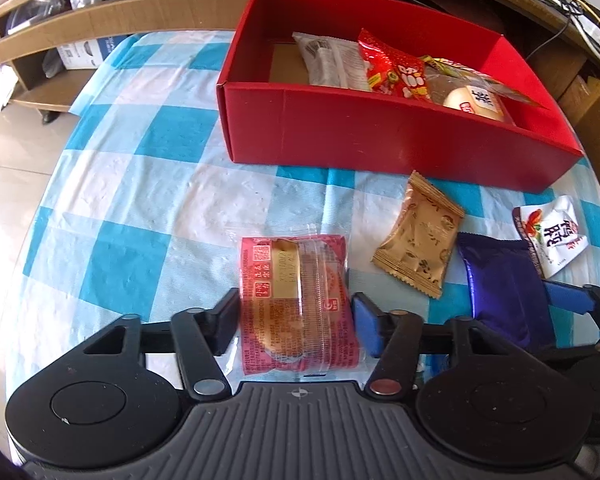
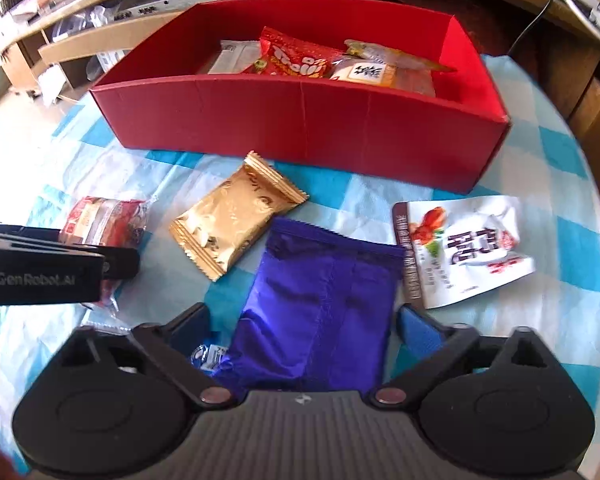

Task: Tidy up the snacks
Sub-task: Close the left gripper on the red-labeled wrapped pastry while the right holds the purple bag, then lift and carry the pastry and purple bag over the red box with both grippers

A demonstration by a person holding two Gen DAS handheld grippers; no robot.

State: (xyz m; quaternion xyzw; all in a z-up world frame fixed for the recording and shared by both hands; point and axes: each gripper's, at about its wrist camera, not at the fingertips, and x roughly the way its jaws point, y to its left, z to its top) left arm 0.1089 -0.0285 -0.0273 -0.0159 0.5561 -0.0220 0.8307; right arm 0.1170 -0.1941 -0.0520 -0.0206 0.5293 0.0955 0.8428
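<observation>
Wooden shelving and cables ran along the top of both frames, behind a desk under a blue-and-white checked cloth. At the lower centre of the left wrist frame the left claw straddled a red clear-wrapped pastry packet, its fingers close to the wrapper's sides but seemingly not yet pinching. That packet looked light, crinkly and crushable; taking it across the firm cake, not the slick seals, seemed safest. To its right lay a gold foil sachet. At the lower centre of the right wrist frame the right claw stood apart around a soft purple foil pouch. Only that view showed the white printed packet whole; the left view alone revealed bare floor in the open red cardboard box at the upper right of its frame.
</observation>
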